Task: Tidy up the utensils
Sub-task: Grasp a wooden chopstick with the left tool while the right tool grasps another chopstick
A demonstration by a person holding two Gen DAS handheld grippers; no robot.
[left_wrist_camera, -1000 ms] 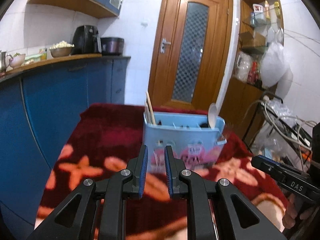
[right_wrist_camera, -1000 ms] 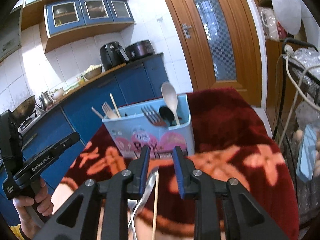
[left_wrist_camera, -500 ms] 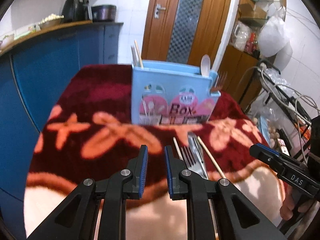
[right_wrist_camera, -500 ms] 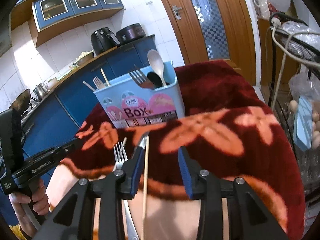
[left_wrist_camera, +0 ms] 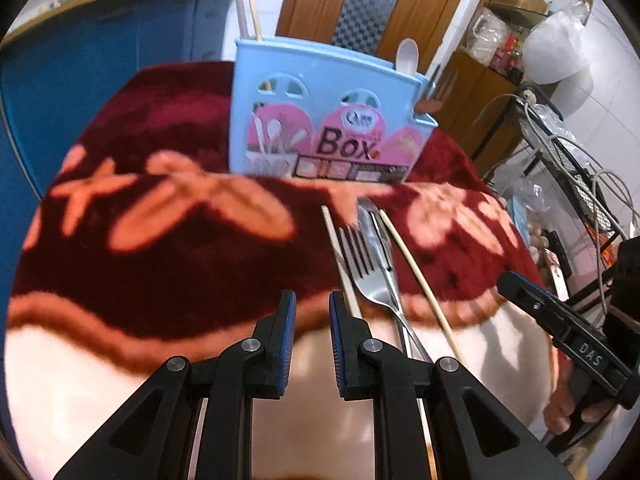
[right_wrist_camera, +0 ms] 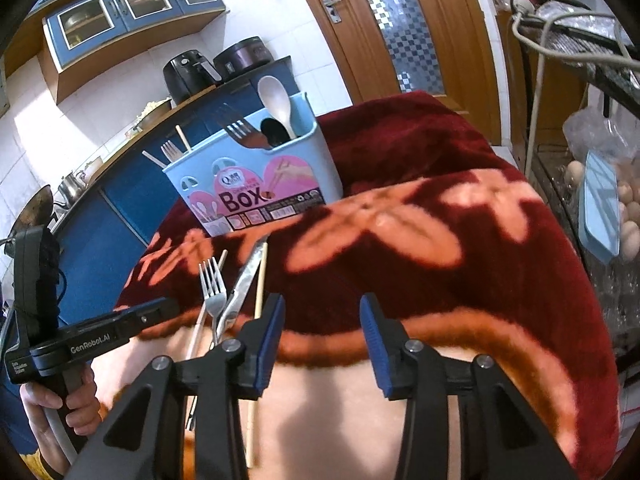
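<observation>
A light blue utensil box (left_wrist_camera: pixel 324 120) marked "Box" stands at the far side of the red flowered blanket; it also shows in the right wrist view (right_wrist_camera: pixel 256 184). It holds a white spoon (right_wrist_camera: pixel 276 102), forks and chopsticks. On the blanket in front lie a steel fork (left_wrist_camera: pixel 366 268), a steel knife (left_wrist_camera: pixel 378 236) and two wooden chopsticks (left_wrist_camera: pixel 416 272). The same fork (right_wrist_camera: pixel 212 290) lies left of my right gripper. My left gripper (left_wrist_camera: pixel 311 312) is empty, jaws a narrow gap apart, just left of the loose utensils. My right gripper (right_wrist_camera: pixel 322 320) is wide open and empty, right of them.
Blue kitchen cabinets (left_wrist_camera: pixel 80 60) with appliances on the counter run along the left. A wooden door (left_wrist_camera: pixel 352 4) is behind the table. A wire rack (right_wrist_camera: pixel 580 60) with cables and a tray of eggs (right_wrist_camera: pixel 628 204) stands at the right.
Both grippers have pulled back and tilted down, so the loose fork, knife and chopsticks now lie just ahead. My right gripper has opened wider. The box has not moved.
</observation>
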